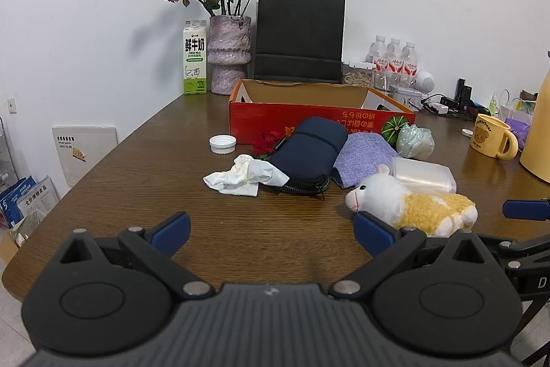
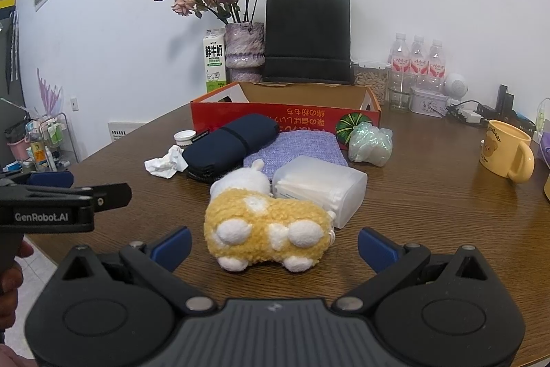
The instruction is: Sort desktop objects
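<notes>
Lying before right hand-held gripper (image 2: pixel 273 245): plush sheep (image 2: pixel 266 226)

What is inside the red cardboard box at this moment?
Only the bare brown inner walls of the red cardboard box show above its rim. Its floor is hidden by the front wall in both views, so any contents cannot be seen.

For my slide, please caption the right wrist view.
Open right gripper faces a yellow-and-white plush sheep lying before a red cardboard box.
</notes>
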{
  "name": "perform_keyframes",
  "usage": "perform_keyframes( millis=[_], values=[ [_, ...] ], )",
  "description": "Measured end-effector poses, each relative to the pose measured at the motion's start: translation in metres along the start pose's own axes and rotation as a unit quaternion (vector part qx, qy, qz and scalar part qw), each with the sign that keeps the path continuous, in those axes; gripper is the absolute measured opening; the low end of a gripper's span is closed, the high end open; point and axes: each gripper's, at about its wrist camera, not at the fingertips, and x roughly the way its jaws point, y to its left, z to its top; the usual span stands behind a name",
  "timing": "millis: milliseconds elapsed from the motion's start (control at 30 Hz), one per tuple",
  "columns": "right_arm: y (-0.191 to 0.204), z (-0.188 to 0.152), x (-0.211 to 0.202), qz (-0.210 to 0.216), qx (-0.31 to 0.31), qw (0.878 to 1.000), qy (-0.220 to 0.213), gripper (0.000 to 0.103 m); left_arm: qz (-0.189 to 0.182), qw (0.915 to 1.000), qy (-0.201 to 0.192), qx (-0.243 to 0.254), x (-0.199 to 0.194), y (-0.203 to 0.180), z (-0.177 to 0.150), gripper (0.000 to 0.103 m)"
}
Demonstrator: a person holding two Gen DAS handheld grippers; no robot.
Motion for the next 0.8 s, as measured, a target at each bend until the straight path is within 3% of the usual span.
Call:
perform_keyframes(
  millis=[800],
  values=[
    [0.0004, -0.0014, -0.0003, -0.001, 0.0, 1.0, 0.0, 0.103, 0.0, 1.0, 0.0, 0.0, -0.0005, 0.0004, -0.0004, 0.103]
  ],
)
